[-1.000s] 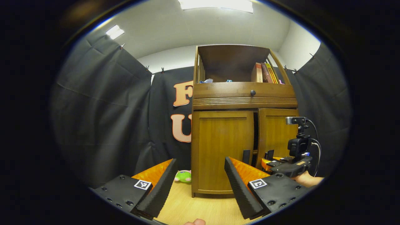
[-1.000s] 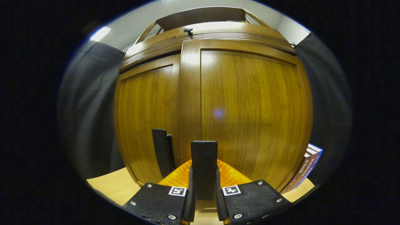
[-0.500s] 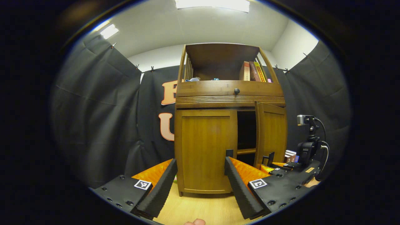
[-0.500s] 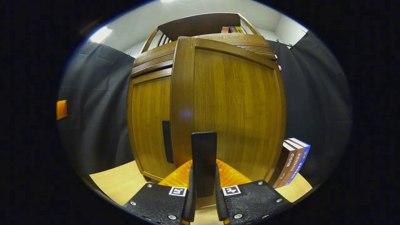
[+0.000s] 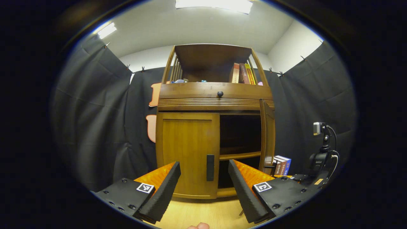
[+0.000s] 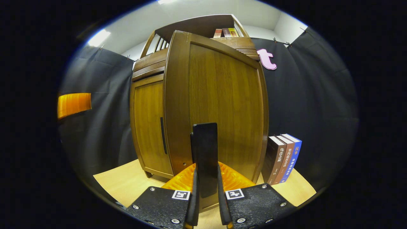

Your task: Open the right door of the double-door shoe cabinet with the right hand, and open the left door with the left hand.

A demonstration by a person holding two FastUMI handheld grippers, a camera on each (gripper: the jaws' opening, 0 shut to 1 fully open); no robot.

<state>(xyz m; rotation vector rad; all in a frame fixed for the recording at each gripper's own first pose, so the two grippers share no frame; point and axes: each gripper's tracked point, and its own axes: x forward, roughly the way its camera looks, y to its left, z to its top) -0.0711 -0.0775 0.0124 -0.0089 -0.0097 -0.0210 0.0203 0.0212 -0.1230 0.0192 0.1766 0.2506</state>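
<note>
Jaws of the right gripper point(image 6: 205, 190) are clamped on the right door's handle point(image 6: 205, 159), with the right door point(image 6: 219, 108) swung well out. Left gripper point(image 5: 203, 187) jaws stand wide, the left door's handle point(image 5: 210, 167) just ahead between them. Right door seems nearly done; next, close on that handle and pull the left door point(image 5: 187, 152).

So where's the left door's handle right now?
In the left gripper view, the left door's handle sits low on the closed door's right edge, beyond and between the open left gripper.

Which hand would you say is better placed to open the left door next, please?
Left. The left gripper is open and lined up with the closed left door's handle; the right gripper is shut on the right door's handle.
</note>
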